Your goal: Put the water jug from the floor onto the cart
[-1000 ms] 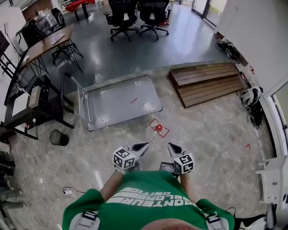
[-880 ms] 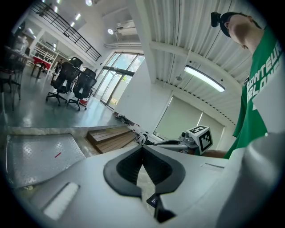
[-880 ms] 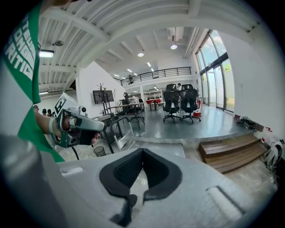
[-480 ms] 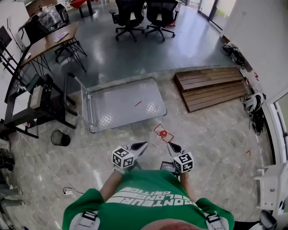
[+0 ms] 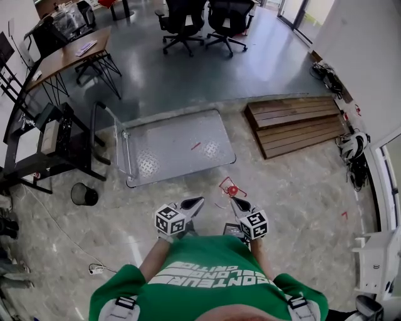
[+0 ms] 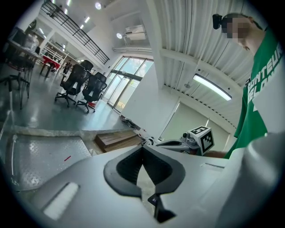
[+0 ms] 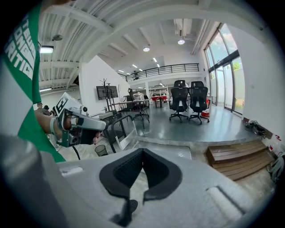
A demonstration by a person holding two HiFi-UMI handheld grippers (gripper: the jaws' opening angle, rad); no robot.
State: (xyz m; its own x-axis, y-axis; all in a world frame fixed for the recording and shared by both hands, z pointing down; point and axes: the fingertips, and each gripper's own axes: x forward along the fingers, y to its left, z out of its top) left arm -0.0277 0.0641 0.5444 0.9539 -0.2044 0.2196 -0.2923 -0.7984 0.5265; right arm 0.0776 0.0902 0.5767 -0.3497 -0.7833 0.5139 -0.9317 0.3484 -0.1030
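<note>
green t-shirt [image 5: 210, 276] fills the bottom of the head view, worn by a person standing on a pale, stone-patterned floor [image 5: 294, 188]. the person holds a gripper in each hand, low in front of the body, each with a black-and-white marker cube on it. the left gripper [image 5: 195, 202] has its jaws pressed together with nothing between them, as its own view shows. the right gripper [image 5: 237, 204] is the same: jaws together and empty.

the water jug [image 5: 232, 190], clear with a red cap, stands on the floor just ahead of the two gripper tips and a little to the right, inside a square of red tape [image 5: 223, 183]. neither gripper touches it.

the cart [image 5: 169, 141], a flat platform of patterned grey metal, sits on the floor near the jug, further ahead and to the left. its deck carries nothing but a small red mark.

to the right of the cart lies a stepped wooden platform [image 5: 294, 125]. a small black bin [image 5: 83, 194] stands at the left. beyond that are a brown-topped desk [image 5: 66, 56] and two black office chairs [image 5: 185, 19] on a darker grey floor.
</note>
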